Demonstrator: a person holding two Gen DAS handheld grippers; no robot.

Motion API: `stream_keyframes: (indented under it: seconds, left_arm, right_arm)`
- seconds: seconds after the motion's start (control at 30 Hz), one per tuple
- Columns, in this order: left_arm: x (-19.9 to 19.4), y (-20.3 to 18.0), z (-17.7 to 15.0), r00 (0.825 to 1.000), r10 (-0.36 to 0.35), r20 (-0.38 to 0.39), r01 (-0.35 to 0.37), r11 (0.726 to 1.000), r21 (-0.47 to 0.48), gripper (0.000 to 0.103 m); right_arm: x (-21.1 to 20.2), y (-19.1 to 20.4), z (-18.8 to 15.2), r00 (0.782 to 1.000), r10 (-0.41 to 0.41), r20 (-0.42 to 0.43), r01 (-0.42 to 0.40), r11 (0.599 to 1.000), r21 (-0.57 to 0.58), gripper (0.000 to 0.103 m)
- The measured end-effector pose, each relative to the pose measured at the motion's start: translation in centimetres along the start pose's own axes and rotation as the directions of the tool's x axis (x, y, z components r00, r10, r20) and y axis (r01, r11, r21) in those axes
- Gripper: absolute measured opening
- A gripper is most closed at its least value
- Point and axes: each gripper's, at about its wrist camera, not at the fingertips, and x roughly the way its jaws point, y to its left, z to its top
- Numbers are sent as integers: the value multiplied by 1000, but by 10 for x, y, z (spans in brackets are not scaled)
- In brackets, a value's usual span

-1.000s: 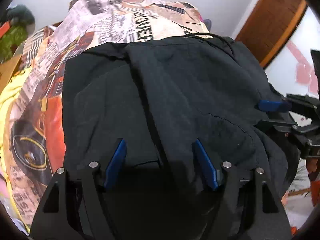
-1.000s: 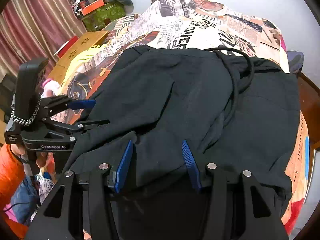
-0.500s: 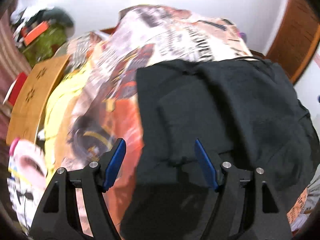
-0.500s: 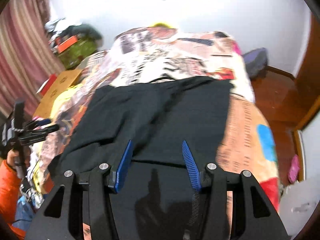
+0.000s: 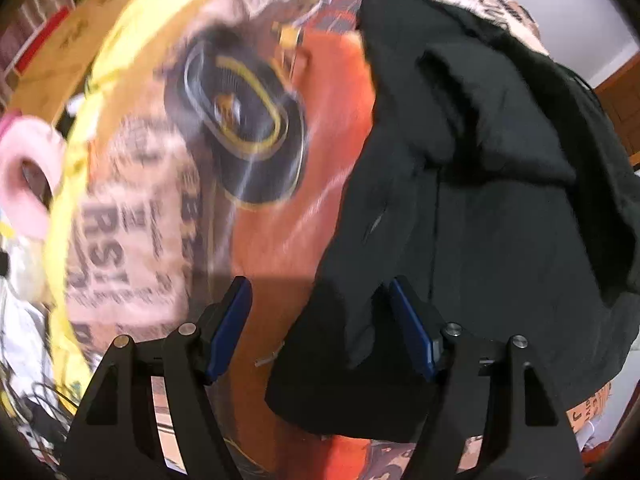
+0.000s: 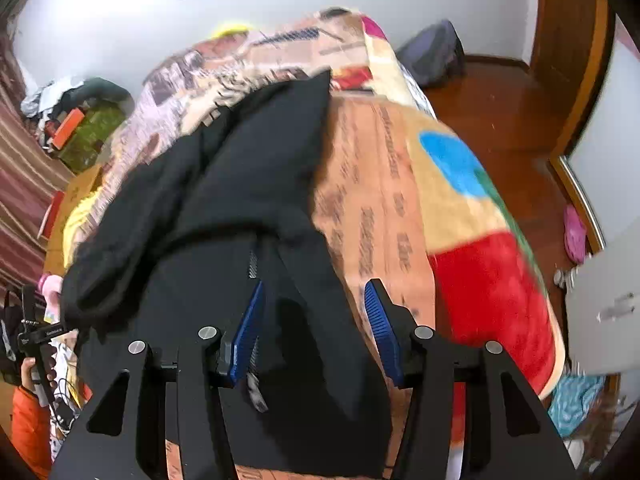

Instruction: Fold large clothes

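A large black garment (image 5: 480, 208) lies spread on a bed covered by a printed blanket (image 5: 280, 208). My left gripper (image 5: 320, 320) hangs open just above the garment's left lower corner; dark cloth lies under the right finger and orange blanket under the left one. In the right wrist view the black garment (image 6: 240, 184) shows a zipper (image 6: 253, 264) near its middle. My right gripper (image 6: 314, 320) is open over the garment's right edge, with nothing pinched. At the far left, a hand in an orange sleeve (image 6: 28, 420) holds the other tool's handle.
The blanket (image 6: 460, 208) drapes over the bed's right side down to a wooden floor (image 6: 500, 120). A purple bag (image 6: 436, 56) sits by the wall, a white cabinet (image 6: 608, 304) at right. A cardboard box (image 5: 68, 48) and a pink object (image 5: 24, 184) lie left of the bed.
Both grippers have swung outward from the middle of the garment: the left one to its left corner and lower, the right one to its right edge. Jaw widths look the same.
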Motion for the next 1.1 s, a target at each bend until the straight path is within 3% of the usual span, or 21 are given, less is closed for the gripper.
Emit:
stream_keyframes:
  seconds: [0.2,0.37,0.43,0.53,0.87,0.93,0.97,1.03,1.1]
  left_arm:
    - [22,7,-12,991,-127,-51,122,989,-80,70]
    - [22,4,-18,987,-154,-56,148,985,-91,70]
    - [20,1,-20,981,-182,-61,177,980,-88,66]
    - [15,-6,-22,954,-292,-61,284,952,-114,40]
    - [24,-16,-37,957,-284,-48,280,956,-86,37]
    - [23,-17,-37,962,-267,-54,263,961,-81,33]
    - [19,-20,-38,961,-270,-55,265,961,-78,23]
    - [10,-28,-32,962,-270,-38,267,961,-70,21]
    - [-10,-37,-25,956,-292,5,292,955,-50,18]
  right_arm:
    - [12,-15,-22,998,-8,-62,10,1000,22,48]
    - [13,-22,-29,996,52,-69,-47,997,68,48]
    - [11,-21,-31,995,67,-68,-62,996,60,48]
    - [4,-15,-34,994,88,-64,-87,996,14,48]
    - [19,-23,-41,982,162,-98,-161,987,18,48]
    - [17,-25,-40,980,170,-106,-166,985,39,38]
    - [14,-23,-39,980,166,-105,-164,986,29,32]
    - [7,-17,-38,982,162,-94,-163,987,4,9]
    - [-2,-11,-36,980,184,-74,-185,983,-4,8]
